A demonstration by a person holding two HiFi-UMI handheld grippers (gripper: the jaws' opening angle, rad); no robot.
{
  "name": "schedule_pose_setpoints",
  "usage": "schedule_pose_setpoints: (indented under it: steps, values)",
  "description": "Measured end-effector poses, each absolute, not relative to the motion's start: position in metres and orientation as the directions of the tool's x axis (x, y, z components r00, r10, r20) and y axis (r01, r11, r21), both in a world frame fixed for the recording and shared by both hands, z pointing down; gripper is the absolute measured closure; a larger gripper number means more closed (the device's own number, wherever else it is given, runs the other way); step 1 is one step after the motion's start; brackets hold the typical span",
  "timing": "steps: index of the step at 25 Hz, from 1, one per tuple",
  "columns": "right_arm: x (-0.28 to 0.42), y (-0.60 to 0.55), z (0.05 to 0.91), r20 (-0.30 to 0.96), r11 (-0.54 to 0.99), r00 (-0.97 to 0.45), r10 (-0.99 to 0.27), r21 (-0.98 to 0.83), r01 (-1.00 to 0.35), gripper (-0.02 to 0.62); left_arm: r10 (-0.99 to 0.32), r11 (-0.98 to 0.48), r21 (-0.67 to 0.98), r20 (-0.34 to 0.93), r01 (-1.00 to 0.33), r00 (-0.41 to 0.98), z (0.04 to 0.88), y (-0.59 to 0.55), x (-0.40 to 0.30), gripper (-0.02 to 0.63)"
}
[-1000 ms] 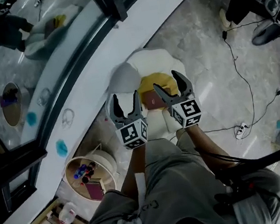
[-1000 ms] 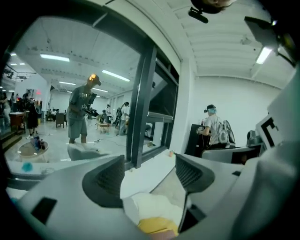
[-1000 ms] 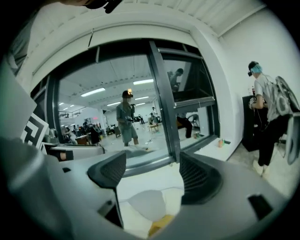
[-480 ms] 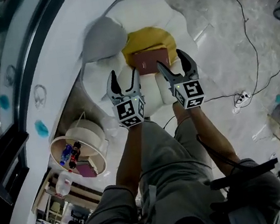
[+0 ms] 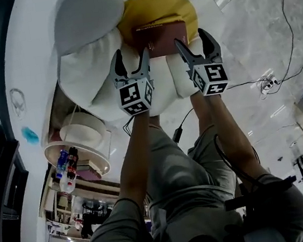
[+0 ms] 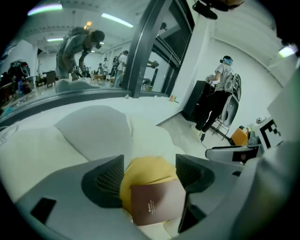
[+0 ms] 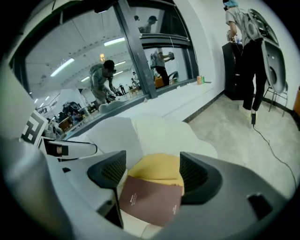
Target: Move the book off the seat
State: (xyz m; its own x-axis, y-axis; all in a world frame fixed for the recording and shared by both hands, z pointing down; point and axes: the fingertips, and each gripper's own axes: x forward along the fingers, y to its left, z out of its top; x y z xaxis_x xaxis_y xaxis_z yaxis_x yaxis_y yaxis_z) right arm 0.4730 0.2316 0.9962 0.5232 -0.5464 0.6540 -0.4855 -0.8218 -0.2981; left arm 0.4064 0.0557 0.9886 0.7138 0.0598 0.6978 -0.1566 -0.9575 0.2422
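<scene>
The thin, dark maroon rectangular book (image 5: 160, 38) lies closed and flat, cover up, with small pale print on the cover. It rests on the seat (image 5: 91, 78), a soft white flower-shaped cushion with rounded petals around a round yellow centre pad (image 5: 157, 8). The book covers the pad's near edge and overlaps the white petals.

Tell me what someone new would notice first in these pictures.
A dark red book lies on the yellow centre of a white flower-shaped seat. Just short of it, the left gripper and right gripper hover side by side, jaws open and both empty.
</scene>
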Motion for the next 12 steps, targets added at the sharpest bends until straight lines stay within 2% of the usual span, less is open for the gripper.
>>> schedule_pose_setpoints:
  steps: [12]
  values:
    - [0.453, 0.243, 1.141, 0.754, -0.817, 0.393, -0.526, -0.319, -0.481, 0.229, 0.112, -0.931, 0.292, 0.799, -0.219, 0.591, 1.144, 0.082, 0.380, 0.267]
